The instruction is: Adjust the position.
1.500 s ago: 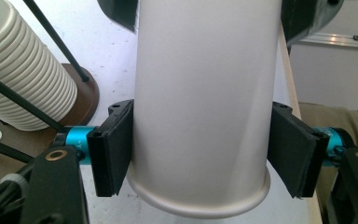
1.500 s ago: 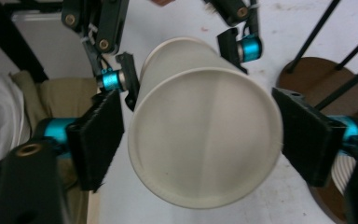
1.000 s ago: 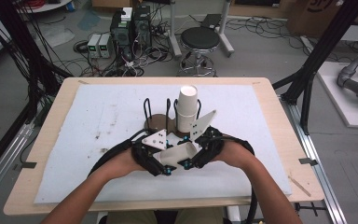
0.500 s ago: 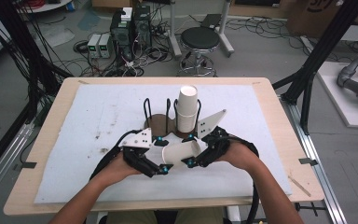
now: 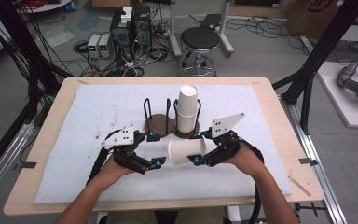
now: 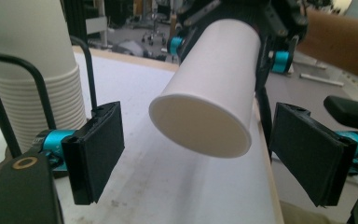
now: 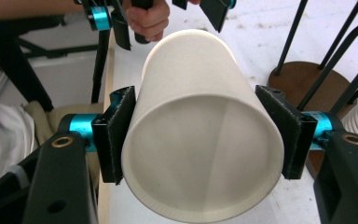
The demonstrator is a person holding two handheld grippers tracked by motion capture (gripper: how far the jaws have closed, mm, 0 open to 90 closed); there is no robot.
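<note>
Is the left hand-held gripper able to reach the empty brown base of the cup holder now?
Probably yes. The left hand-held gripper is open and holds nothing, and the empty brown base lies just beyond it, with only thin black wire posts around.

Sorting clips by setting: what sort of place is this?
Probably a lab or workshop: a work table framed by black struts, electronics boxes with loose cables on the floor, and a round stool.
</note>
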